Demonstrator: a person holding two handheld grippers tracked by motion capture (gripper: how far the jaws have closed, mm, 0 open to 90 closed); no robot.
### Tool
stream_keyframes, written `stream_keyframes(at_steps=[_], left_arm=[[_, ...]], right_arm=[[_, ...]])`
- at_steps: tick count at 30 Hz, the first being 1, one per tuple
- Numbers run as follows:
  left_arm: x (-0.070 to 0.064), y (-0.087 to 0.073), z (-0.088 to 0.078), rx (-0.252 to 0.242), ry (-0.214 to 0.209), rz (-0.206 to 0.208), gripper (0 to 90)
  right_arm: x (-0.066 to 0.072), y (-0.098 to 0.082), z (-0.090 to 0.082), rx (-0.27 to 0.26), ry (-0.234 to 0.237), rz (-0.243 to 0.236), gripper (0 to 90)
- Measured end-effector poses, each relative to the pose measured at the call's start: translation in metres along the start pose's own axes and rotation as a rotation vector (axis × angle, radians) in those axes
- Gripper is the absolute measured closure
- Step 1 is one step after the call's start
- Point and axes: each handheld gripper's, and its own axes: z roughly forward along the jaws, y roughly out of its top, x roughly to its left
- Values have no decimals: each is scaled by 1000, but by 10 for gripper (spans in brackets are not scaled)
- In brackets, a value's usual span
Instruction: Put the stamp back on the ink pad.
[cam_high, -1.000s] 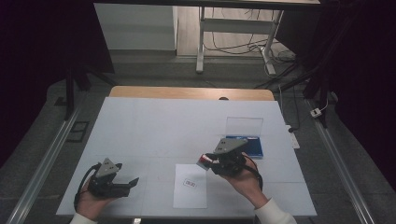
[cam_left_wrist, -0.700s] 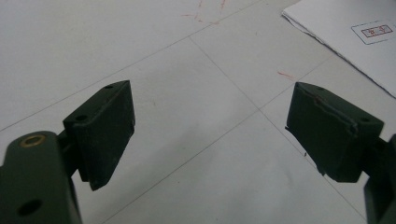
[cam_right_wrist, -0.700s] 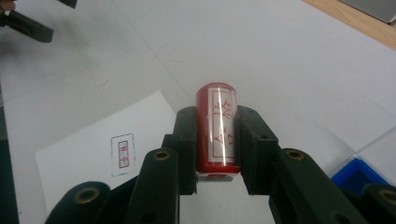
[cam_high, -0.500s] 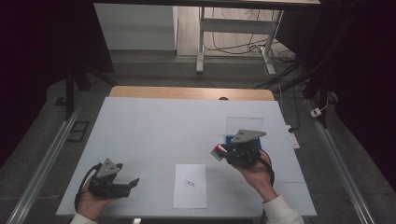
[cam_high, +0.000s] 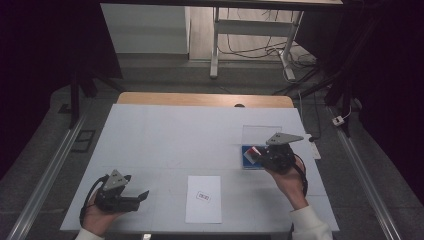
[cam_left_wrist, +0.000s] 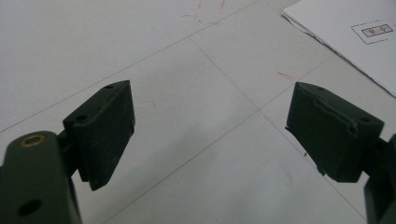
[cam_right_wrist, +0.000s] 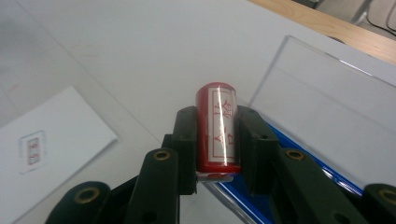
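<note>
Two grippers are working over the white counter, and we are holding one in each hand. Our right gripper is clamping a small red stamp between its two black pads, which are pressing on the stamp's sides; a white label with red characters is facing the camera in the right gripper view. In the high view the stamp is hanging at the right side of the counter, just over the near left corner of a blue ink pad. A clear lid is standing open behind the blue pad, tilted back toward the wooden far edge of the counter. Our left gripper is resting low at the near left of the counter, well apart from the right one, with its jaws standing wide open and nothing between them; in the left gripper view we are seeing bare white counter with thin seams and a few red marks between the pads. A white sheet of paper is lying flat at the near middle of the counter, between our two hands, and a small boxed stamp print is sitting near its centre. The same sheet is showing at the upper right of the left gripper view, with the print on it in red inside a dark outline.
</note>
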Motion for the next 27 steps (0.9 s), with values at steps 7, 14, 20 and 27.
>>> stream_keyframes(at_steps=[7,14,20,27], left_arm=[[0,0,0,0,2,1,155],[0,0,1,1,1,2,155],[0,0,1,6,-1,6,155],[0,0,0,6,2,6,156]], right_arm=[[-17,-9,2,30,-58,17,697],[-29,-16,11,74,-95,14,697],[-38,-20,22,132,-117,10,696],[-40,-21,34,161,-109,-3,696]])
